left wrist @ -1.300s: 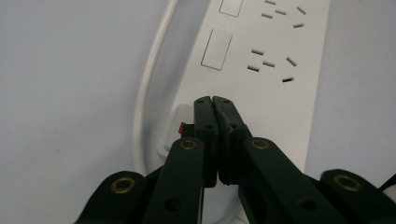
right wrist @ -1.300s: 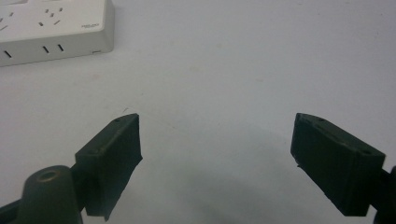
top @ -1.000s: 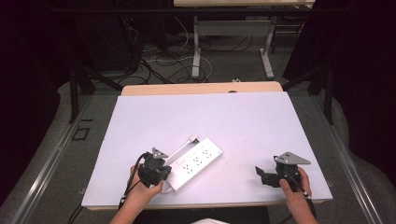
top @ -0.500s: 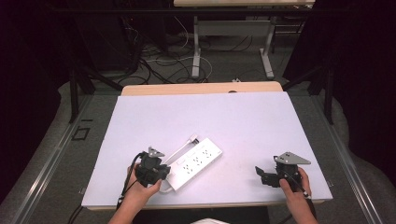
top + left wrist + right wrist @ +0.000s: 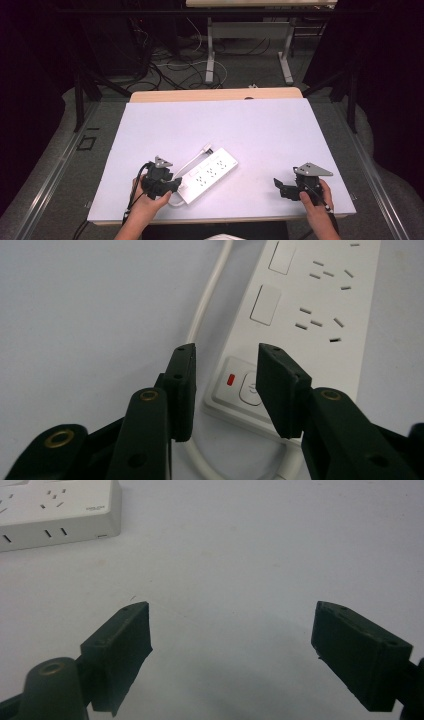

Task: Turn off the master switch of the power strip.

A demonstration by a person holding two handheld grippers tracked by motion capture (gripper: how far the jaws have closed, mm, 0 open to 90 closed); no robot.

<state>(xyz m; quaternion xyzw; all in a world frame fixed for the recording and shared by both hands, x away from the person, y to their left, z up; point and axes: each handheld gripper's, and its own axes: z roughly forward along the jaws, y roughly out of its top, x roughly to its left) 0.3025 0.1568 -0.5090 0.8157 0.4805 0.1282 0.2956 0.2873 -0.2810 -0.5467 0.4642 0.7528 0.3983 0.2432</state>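
Note:
A white power strip (image 5: 210,172) lies slanted on the white table, its white cord (image 5: 207,305) running along its left side and looping round the near end. My left gripper (image 5: 173,186) hovers over that near end. In the left gripper view the left gripper (image 5: 227,352) frames the strip's round switch (image 5: 250,387) and red light (image 5: 230,379). Its jaws have just been opening and stand partly apart, pressing on nothing. My right gripper (image 5: 278,186) rests at the near right of the table; in its own view the right gripper (image 5: 232,610) is wide open over bare surface, the power strip (image 5: 55,510) far off.
The table's front edge (image 5: 215,219) runs just below both hands. A wooden strip (image 5: 215,95) borders the far side. Beyond it, cables and table legs (image 5: 210,60) stand on the floor. A metal rail (image 5: 50,175) flanks the left side.
The left gripper has shifted slightly to the left at the strip's near end. The right gripper and the power strip have kept still.

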